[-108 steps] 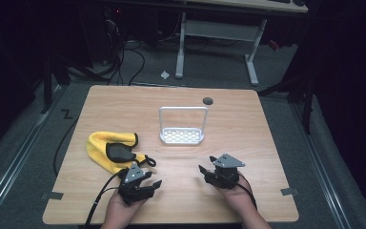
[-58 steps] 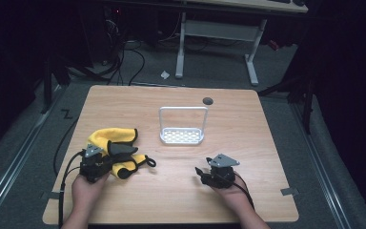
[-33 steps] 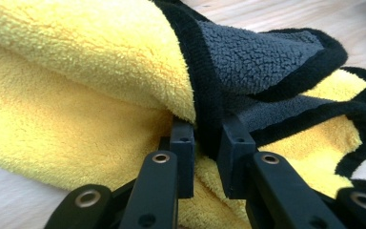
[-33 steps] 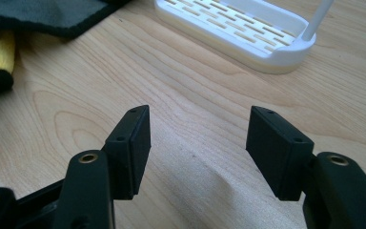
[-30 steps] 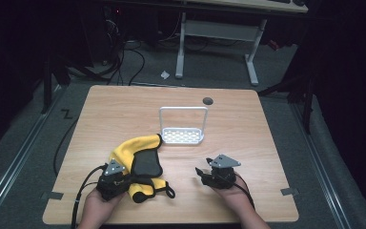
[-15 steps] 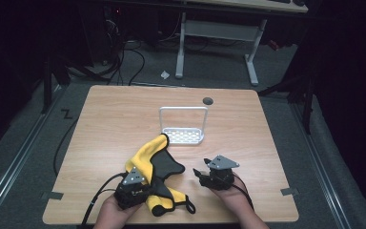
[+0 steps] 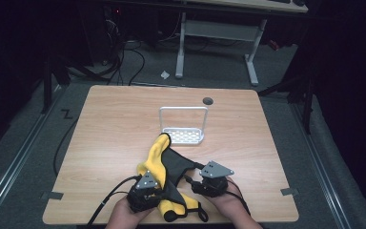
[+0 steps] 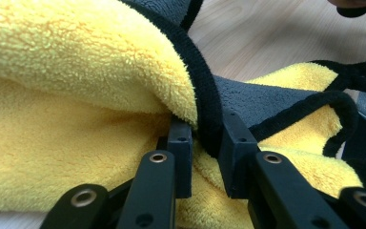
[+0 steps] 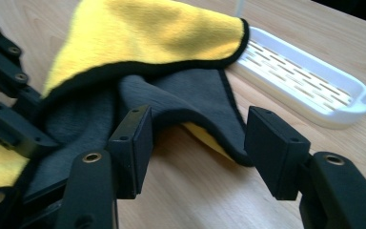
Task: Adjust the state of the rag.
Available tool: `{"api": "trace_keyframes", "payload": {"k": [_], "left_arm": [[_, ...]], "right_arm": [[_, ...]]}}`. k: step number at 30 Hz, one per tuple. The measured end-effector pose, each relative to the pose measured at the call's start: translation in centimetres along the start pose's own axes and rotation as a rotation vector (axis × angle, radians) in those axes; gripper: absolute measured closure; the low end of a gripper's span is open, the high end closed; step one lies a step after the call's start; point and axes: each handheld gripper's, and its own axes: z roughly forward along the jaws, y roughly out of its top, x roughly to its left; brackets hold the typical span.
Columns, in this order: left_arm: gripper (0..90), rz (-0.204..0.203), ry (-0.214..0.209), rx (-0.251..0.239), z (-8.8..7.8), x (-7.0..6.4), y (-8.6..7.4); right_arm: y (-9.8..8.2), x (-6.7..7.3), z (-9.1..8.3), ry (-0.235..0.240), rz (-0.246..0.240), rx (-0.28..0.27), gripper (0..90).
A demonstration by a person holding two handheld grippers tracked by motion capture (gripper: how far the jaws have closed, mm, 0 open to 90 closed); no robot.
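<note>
Our left claw (image 8: 204,143) pinched the black hem of the yellow cloth (image 7: 159,157), which lay crumpled on the counter (image 7: 114,124) near us. Our right claw (image 9: 198,143) stood open beside a loose corner. That thin pinch could have slipped, and a pull might have dragged the cloth into the white rack (image 9: 305,81).

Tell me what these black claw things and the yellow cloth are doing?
A person sits at a wooden table and holds a two-jawed gripper in each hand. One picture looks down from above. The other two come from small cameras riding on the grippers, so you see their black jaws up close. The left gripper pinches the black edge of a yellow and grey cloth. The right gripper is open, its jaws on either side of a grey corner of that cloth, not squeezing it. A white rack stands behind the cloth.
</note>
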Motion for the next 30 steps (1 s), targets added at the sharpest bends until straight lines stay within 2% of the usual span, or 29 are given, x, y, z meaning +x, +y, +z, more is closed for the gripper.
{"api": "trace_keyframes", "payload": {"k": [2, 5, 7, 14, 16, 17, 18, 19, 21, 28, 30], "left_arm": [[76.4, -0.015, -0.011, -0.003, 0.1, 0.1, 0.0], [76.4, -0.017, -0.013, -0.003, 0.1, 0.1, 0.1], [76.4, -0.012, -0.010, -0.004, 0.2, 0.1, 0.1], [76.4, 0.000, -0.028, -0.001, 0.5, -0.3, 0.2], [76.3, 0.007, -0.037, 0.000, 0.6, -0.5, 0.3], [76.3, 0.009, -0.037, 0.000, 0.6, -0.6, 0.3], [76.3, 0.009, -0.037, 0.000, 0.6, -0.6, 0.3], [76.1, 0.010, -0.039, 0.002, 0.5, -0.5, 0.3], [75.8, 0.008, -0.041, -0.001, 0.4, -0.5, 0.3], [78.0, -0.004, -0.047, -0.022, -0.9, 0.2, 0.3], [79.0, -0.021, -0.034, -0.033, -1.9, 0.9, 0.2]], "right_arm": [[0.0, 0.3, 0.0, 0.010, -0.004, 0.002, 44.3], [0.0, 0.6, 0.3, 0.026, -0.001, 0.014, 46.5], [0.0, 0.9, 0.9, 0.050, -0.004, 0.034, 48.3], [0.0, 1.4, 2.8, 0.064, -0.010, 0.087, 49.7], [-0.1, 1.3, 3.9, 0.076, -0.021, 0.130, 57.4], [-0.2, 1.4, 4.2, 0.079, -0.023, 0.149, 64.9], [-0.2, 1.4, 4.2, 0.079, -0.023, 0.149, 64.9], [-0.3, 1.7, 4.3, 0.062, -0.059, 0.163, 78.5], [-0.1, 1.6, 4.0, 0.070, -0.055, 0.158, 84.9], [-0.4, 0.6, 3.0, 0.060, -0.034, 0.159, 85.5], [-0.8, -0.1, 2.6, 0.037, -0.023, 0.164, 85.6]]}}
